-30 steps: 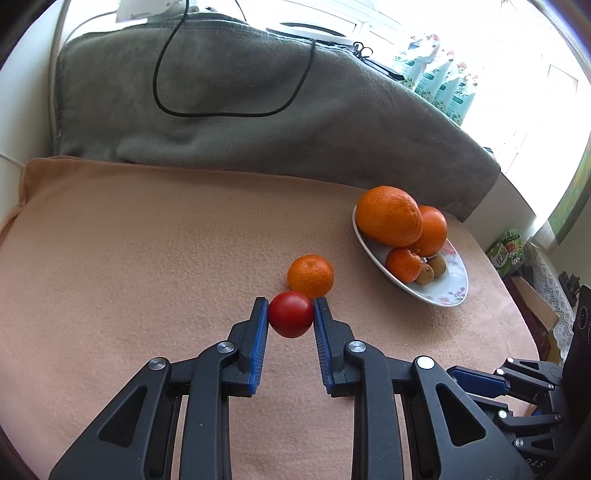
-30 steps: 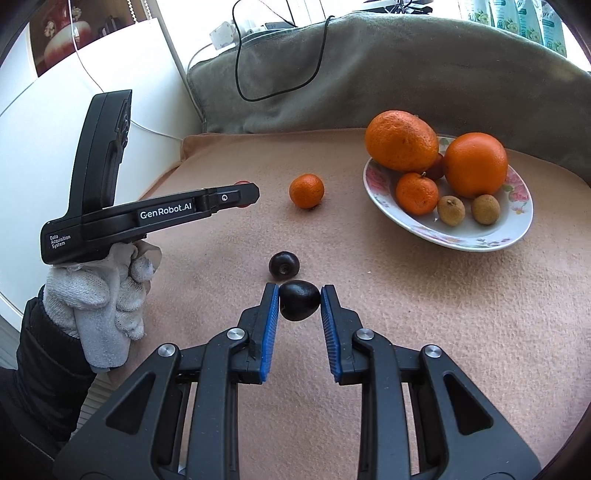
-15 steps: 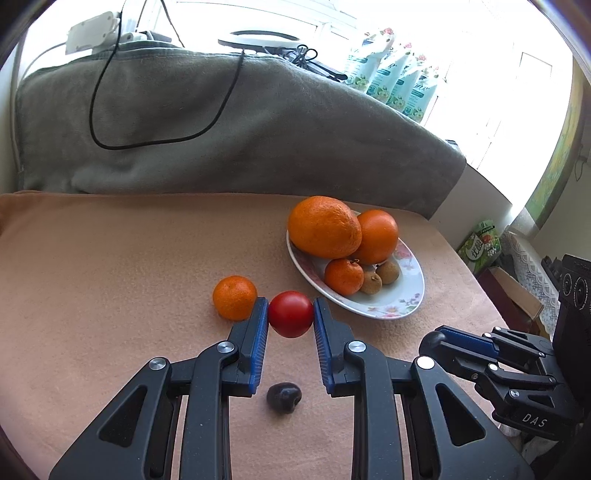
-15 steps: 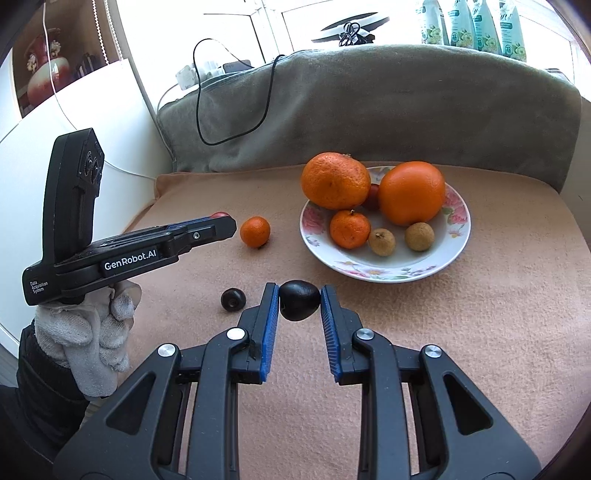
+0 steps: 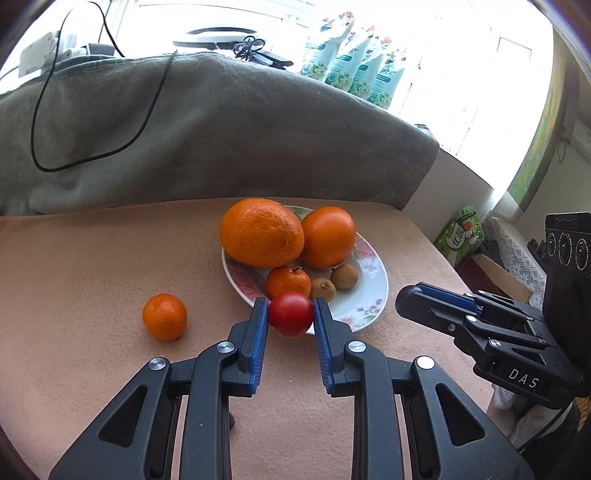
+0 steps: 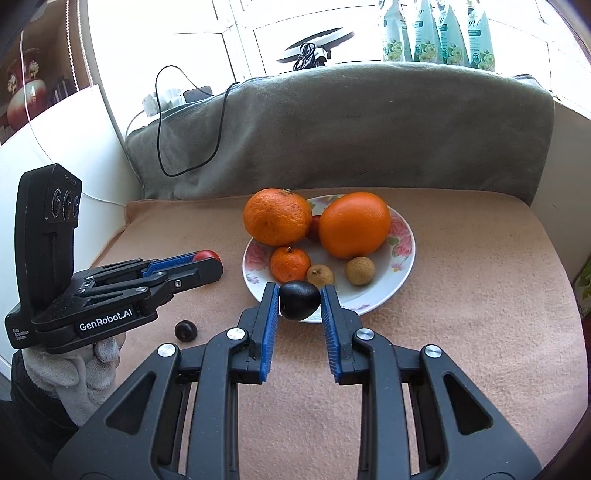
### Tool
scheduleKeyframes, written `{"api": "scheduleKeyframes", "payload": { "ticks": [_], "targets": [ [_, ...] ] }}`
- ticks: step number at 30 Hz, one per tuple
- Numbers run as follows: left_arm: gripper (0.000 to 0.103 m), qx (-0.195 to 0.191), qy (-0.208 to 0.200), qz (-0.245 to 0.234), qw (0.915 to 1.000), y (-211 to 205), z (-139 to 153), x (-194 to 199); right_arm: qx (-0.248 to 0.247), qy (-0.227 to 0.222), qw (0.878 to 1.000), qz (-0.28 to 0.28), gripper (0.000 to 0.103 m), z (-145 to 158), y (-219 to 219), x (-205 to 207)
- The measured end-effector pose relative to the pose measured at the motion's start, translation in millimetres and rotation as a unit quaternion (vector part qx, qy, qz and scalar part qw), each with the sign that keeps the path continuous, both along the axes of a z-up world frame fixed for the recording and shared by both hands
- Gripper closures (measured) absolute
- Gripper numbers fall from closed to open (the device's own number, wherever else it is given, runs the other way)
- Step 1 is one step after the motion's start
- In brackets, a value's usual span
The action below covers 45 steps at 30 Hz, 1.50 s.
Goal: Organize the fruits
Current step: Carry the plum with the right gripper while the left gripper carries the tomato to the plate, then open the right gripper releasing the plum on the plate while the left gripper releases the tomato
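Note:
My left gripper (image 5: 290,315) is shut on a small red tomato (image 5: 290,313), held just at the near rim of the flowered plate (image 5: 373,299). My right gripper (image 6: 298,297) is shut on a dark plum-like fruit (image 6: 298,300), held over the near rim of the same plate (image 6: 402,254). The plate holds two big oranges (image 6: 277,216), a small mandarin (image 6: 290,263) and two brown longans (image 6: 359,270). A loose mandarin (image 5: 164,316) lies on the blanket left of the plate. Another dark fruit (image 6: 185,330) lies on the blanket near the left gripper (image 6: 210,262).
The peach blanket (image 6: 461,314) covers the surface. A grey cushion (image 6: 351,136) with a black cable (image 6: 173,122) stands along the back. Green pouches (image 6: 436,33) line the windowsill. Boxes (image 5: 461,232) sit beyond the blanket's right edge.
Both grippers have moved toward the plate with their fruits held. The plate now sits right at their fingertips, and the loose mandarin has passed to the left of the left gripper.

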<state>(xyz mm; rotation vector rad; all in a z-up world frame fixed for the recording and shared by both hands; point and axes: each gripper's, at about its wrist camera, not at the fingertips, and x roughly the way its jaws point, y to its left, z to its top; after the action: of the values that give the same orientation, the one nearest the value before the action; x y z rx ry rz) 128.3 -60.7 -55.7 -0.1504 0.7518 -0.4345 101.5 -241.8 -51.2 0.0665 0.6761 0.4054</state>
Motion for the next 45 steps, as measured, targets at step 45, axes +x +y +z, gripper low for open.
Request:
{"api": "scheduleKeyframes", "payload": {
  "ticks": [45],
  "targets": [
    [0.080,0.029,0.011,-0.032,0.9990,-43,-12,20,0.005,0.038,0.999,-0.037,0.078,-21,-25,69]
  ]
}}
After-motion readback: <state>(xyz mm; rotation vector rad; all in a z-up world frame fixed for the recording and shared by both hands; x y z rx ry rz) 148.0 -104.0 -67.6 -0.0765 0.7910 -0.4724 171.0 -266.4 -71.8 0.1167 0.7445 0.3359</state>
